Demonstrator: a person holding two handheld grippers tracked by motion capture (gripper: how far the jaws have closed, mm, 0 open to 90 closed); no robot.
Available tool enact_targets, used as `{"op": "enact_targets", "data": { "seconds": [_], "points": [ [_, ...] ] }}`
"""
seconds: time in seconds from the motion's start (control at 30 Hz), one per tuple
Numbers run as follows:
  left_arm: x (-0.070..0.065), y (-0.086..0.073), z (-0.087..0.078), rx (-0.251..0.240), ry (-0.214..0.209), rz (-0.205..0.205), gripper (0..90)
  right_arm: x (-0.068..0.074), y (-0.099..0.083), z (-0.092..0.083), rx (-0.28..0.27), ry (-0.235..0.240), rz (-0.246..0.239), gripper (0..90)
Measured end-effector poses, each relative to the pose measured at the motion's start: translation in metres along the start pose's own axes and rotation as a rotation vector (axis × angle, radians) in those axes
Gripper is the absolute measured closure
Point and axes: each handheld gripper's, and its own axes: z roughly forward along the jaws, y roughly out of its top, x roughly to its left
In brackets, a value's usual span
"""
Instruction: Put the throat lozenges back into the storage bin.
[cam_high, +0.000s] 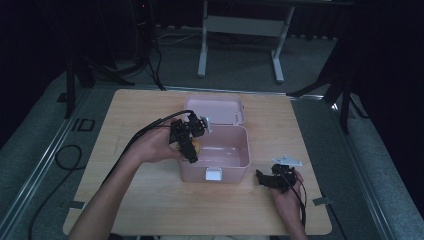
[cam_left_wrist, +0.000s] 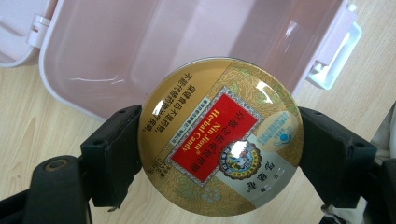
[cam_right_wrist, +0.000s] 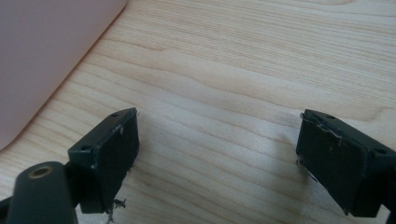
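Tin (cam_left_wrist: 220, 136) sits pinched between the left gripper's (cam_left_wrist: 219, 154) pads, over the box (cam_high: 235, 165) rim; right gripper (cam_right_wrist: 217, 158) rests spread on the table (cam_right_wrist: 243, 70).

Candy tin (cam_left_wrist: 220, 138) sits between left gripper (cam_high: 189, 141) jaws above box (cam_high: 235, 165) near-left rim; right gripper (cam_high: 274, 179) lies right of box, on table (cam_high: 150, 200).
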Motion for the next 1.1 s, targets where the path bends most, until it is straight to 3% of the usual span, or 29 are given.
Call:
{"op": "enact_targets", "data": {
  "seconds": [0.47, 0.63, 0.8, 1.1],
  "points": [
    [-0.001, 0.009, 0.001, 0.003, 0.002, -0.005, 20.1, 0.0, 0.0, 0.0, 0.0, 0.0, 0.001, 13.0],
    [0.0, 0.01, -0.001, -0.021, 0.04, -0.023, 15.2, 0.0, 0.0, 0.0, 0.0, 0.0, 0.001, 13.0],
    [0.001, 0.006, -0.007, -0.044, 0.056, -0.023, 15.3, 0.0, 0.0, 0.0, 0.001, 0.002, 0.0, 13.0],
    [0.005, -0.013, -0.029, -0.11, 0.106, -0.07, 16.6, 0.0, 0.0, 0.0, 0.0, 0.002, -0.001, 12.9]
  ]
}}
